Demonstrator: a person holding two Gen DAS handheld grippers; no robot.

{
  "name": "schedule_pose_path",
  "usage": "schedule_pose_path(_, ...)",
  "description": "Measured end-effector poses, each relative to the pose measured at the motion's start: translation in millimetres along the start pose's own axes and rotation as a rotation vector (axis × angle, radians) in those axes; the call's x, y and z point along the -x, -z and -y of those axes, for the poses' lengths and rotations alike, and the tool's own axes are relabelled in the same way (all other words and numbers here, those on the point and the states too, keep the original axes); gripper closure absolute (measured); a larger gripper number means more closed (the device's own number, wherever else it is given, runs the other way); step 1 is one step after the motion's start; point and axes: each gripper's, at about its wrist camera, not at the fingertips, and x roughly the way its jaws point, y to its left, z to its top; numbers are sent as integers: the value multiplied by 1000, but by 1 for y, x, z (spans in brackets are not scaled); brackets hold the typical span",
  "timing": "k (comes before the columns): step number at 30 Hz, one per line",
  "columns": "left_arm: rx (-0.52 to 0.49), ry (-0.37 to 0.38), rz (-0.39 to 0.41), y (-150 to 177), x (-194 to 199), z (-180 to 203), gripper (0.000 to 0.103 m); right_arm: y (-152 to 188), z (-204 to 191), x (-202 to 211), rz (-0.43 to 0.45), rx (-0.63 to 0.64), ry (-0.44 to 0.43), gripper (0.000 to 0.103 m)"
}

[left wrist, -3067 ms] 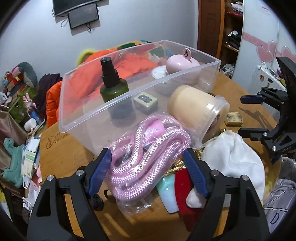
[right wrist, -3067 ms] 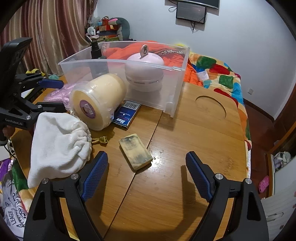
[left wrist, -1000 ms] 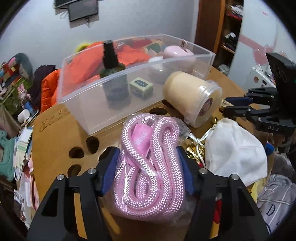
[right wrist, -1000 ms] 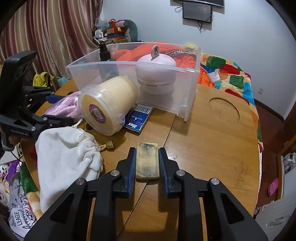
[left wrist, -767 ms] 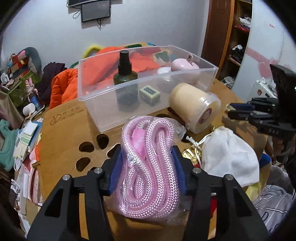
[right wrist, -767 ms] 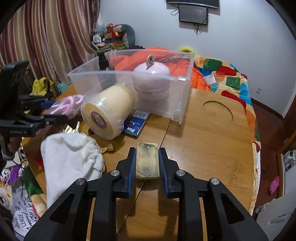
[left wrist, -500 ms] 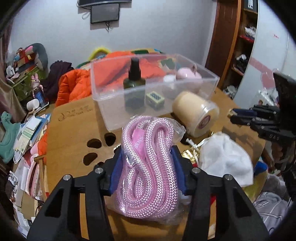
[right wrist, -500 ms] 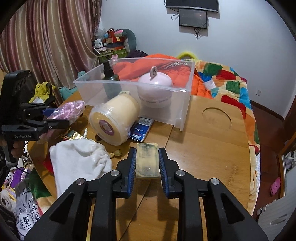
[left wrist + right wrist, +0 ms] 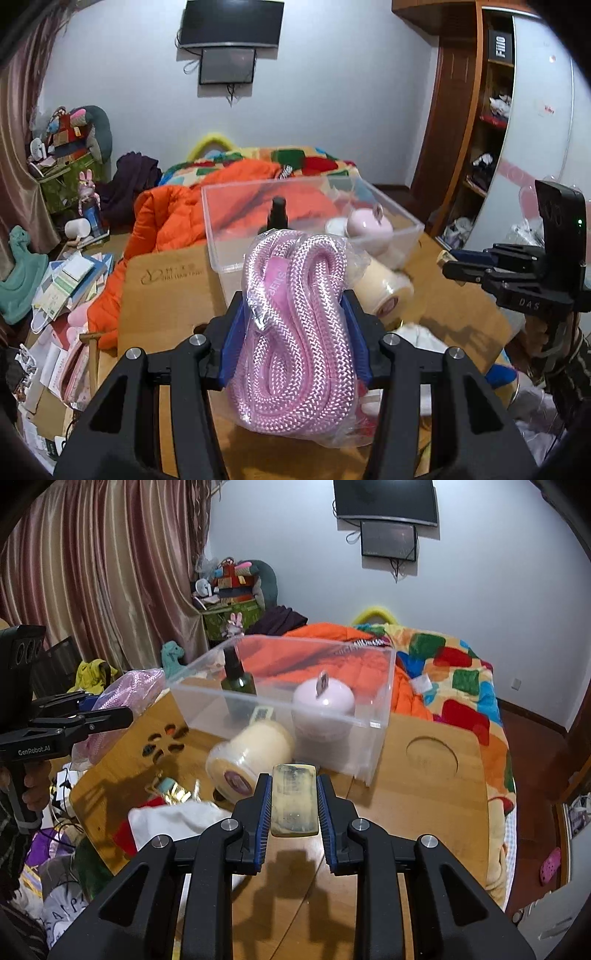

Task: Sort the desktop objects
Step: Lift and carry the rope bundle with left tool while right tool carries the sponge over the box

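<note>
**Both grippers loaded above the table**

Our left gripper is clamped on the bagged pink rope; the blue pads press into the coil from both sides, with the jaws about half apart around its bulk. The jaws closed a little further on it in the last second. The rope stands up between the fingers, and its plastic wrap bulges out above and below them. Straight ahead of this gripper, beyond the rope, sits the clear bin, with a dark bottle and a pink pot inside. Just to the right of the rope, against the bin's near wall, a cream jar lies on its side on the table.

Our right gripper is closed tight on the yellow block, which lies flat between the fingers and is gripped along its long sides, clear of the table. Ahead and slightly left of it is the jar, and behind that the bin. A white cloth lies low to the left of the fingers. Farther left, the left gripper shows with the rope in it and a hand on its grip.
</note>
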Motion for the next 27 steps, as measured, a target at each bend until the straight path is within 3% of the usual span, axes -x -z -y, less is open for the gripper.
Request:
schedule_pose_path(15,58,10,94,-41,-9,-14,54,-43,-5,-15,71,-14,-31,81)
schedule_pose_path(19,107,42,92,-50,-21,-26,54,-54,-4,-25,75,-31,-51,81)
schedule_pose_path(27,169,34,78,-63,-50,-42,54,-69,-7,-54,63,-36,-80,81)
